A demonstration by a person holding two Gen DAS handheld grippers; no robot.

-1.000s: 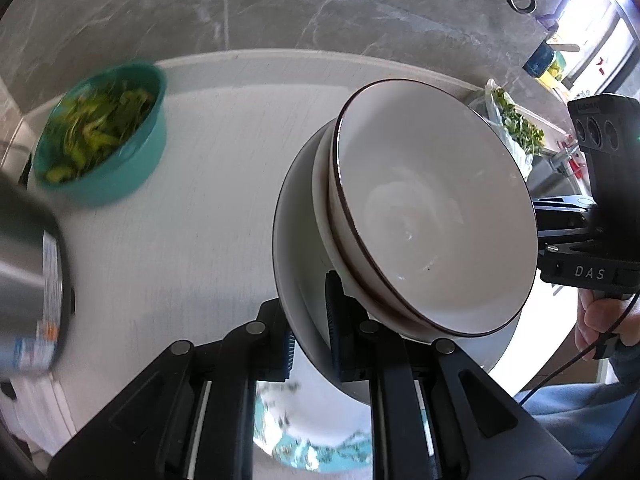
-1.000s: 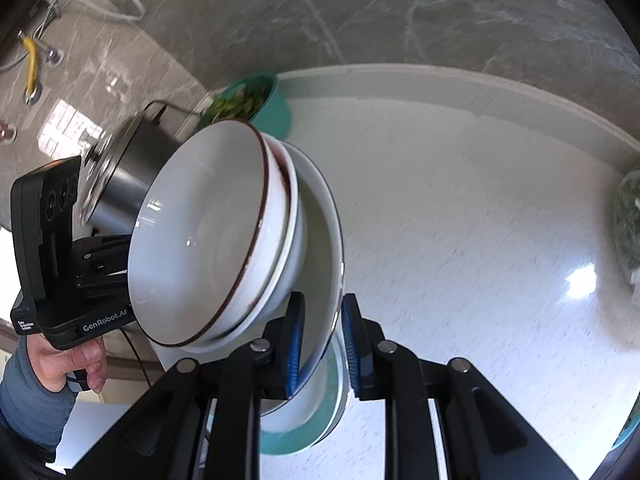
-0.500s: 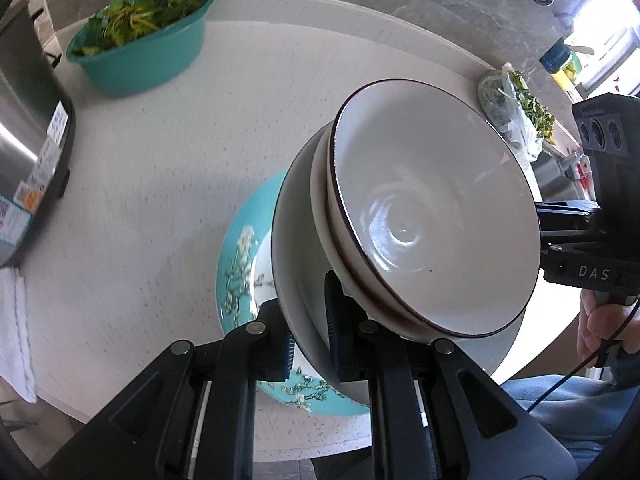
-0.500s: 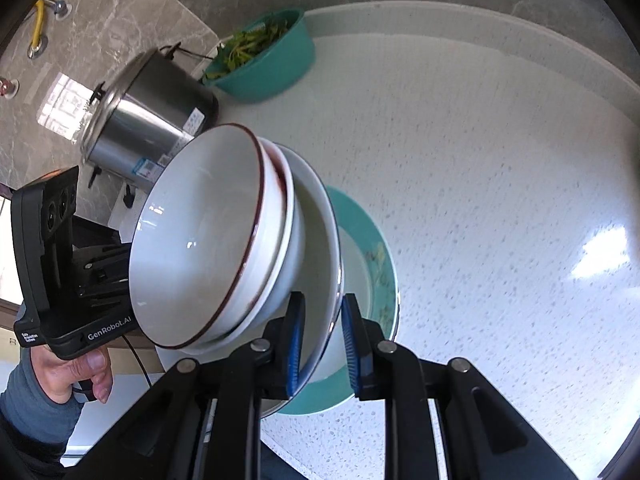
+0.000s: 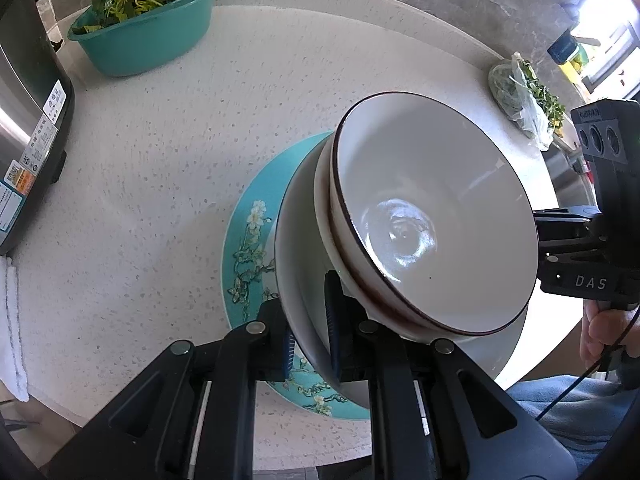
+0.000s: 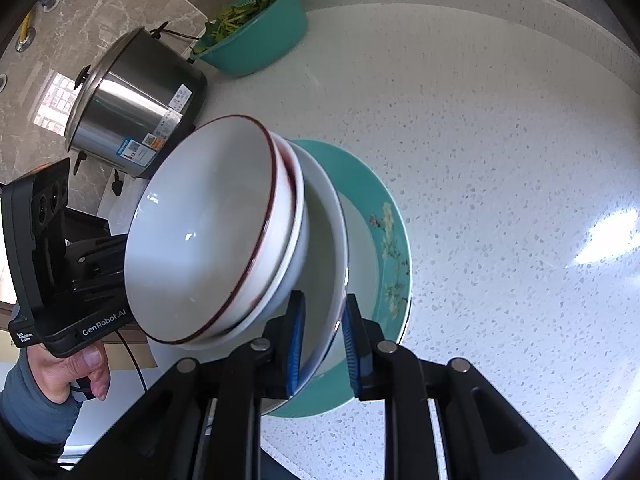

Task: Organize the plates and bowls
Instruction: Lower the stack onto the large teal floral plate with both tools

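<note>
A white plate (image 5: 298,280) carries two nested white bowls with dark brown rims (image 5: 432,216). My left gripper (image 5: 310,340) is shut on the plate's near rim. My right gripper (image 6: 320,344) is shut on the opposite rim of the white plate (image 6: 328,256); the bowls (image 6: 208,232) sit on it. The stack hangs just above a teal plate with a blossom pattern (image 5: 248,248), which also shows in the right wrist view (image 6: 384,216), lying on the white speckled counter (image 5: 160,160).
A teal basin of green vegetables (image 5: 148,32) stands at the back left, a steel rice cooker (image 6: 132,104) beside it. A plastic bag of greens (image 5: 520,96) lies at the back right. The counter's front edge (image 5: 80,412) is near.
Both grippers have carried the plate with the bowls down and toward the teal plate, which has come into fuller view beneath the stack. Both grips are unchanged.
</note>
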